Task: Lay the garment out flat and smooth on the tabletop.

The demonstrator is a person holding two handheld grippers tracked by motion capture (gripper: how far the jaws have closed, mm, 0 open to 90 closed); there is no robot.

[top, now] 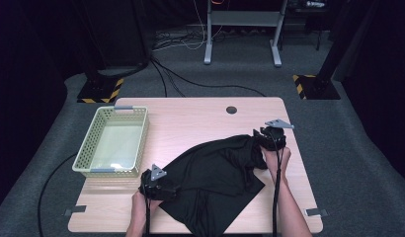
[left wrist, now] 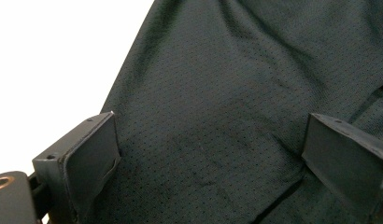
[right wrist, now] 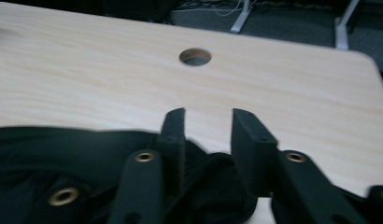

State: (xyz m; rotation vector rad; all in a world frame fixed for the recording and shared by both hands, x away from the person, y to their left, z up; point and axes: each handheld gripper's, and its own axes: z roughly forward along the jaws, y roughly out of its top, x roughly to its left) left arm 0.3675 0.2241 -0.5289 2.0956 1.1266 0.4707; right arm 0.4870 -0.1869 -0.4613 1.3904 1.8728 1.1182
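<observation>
spreading a black mesh garment (top: 215, 177) over the table's (top: 190, 118) near right half. left gripper (top: 158, 185) gaping wide over the fabric, gripping nothing. right gripper (right wrist: 208, 122) jaws parted, cloth bunched below them, not pinched. green plastic basket (top: 112, 141) at left, nothing inside. no readable labels.

Count on the tabletop (top: 190, 116)

One black cloth (top: 215, 173) near right, one green basket (top: 113, 141) far left, two claws: left claw (top: 158, 186), right claw (top: 269, 139), and one round hole (top: 231, 109).
</observation>
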